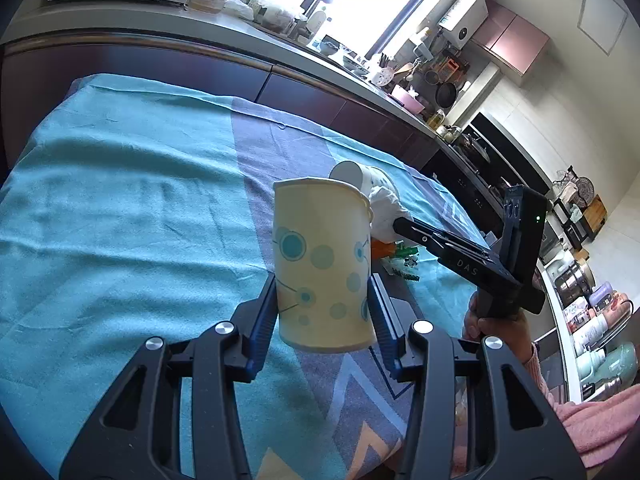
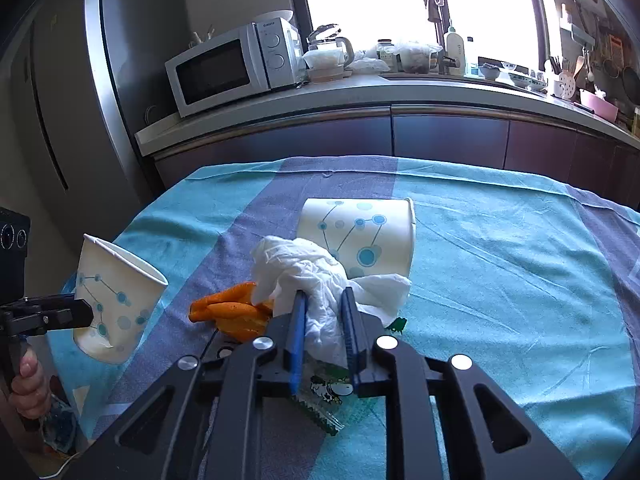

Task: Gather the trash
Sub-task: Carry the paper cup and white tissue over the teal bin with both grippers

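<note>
Left gripper (image 1: 324,312): jaws clamp an upright, dotted cream paper cup (image 1: 320,264), its inside unseen.
Right gripper (image 2: 322,316): jaws pinch crumpled white tissue (image 2: 304,268).
Desk (image 2: 500,264): second dotted paper cup (image 2: 368,236) lies tipped.

Left wrist view: held paper cup (image 1: 324,268) hides most of the second paper cup (image 1: 352,174) behind it at 12 o'clock; only base and a sliver of wall show. Orange peel (image 1: 382,249) mostly blocked too. Right wrist view: crumpled tissue (image 2: 316,280) covers the lying cup's lower rim; snack wrapper (image 2: 326,400) half under the gripper body, print unreadable. Person's hand (image 2: 28,384) cut off at 8 o'clock.
</note>
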Demonstrator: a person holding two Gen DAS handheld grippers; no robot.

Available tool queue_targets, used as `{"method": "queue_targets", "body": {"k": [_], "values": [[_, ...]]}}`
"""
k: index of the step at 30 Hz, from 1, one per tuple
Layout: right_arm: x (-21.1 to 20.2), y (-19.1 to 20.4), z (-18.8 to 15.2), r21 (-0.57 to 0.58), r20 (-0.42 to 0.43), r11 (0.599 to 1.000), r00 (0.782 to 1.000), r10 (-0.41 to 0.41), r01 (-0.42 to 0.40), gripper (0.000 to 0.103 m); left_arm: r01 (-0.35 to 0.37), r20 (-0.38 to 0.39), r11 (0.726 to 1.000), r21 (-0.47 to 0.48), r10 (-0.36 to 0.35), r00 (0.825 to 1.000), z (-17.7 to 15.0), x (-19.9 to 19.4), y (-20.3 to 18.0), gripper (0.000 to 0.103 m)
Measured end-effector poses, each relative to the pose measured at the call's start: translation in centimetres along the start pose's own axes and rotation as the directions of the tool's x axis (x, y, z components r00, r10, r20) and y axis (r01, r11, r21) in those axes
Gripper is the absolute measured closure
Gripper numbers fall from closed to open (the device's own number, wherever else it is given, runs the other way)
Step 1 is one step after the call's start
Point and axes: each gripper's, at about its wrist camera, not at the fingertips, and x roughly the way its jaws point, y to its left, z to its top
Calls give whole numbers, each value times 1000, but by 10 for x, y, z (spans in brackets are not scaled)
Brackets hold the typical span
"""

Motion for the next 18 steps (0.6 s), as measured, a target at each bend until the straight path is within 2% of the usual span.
{"method": "queue_targets", "body": {"k": [10, 18], "values": [[-28, 8, 6, 20, 79, 999, 996, 37, -39, 96, -46, 38, 999, -11, 46, 998, -4, -29, 13, 59], [-45, 30, 13, -2, 117, 992, 985, 123, -124, 96, -72, 71, 997, -15, 73, 995, -9, -57, 23, 59]]}}
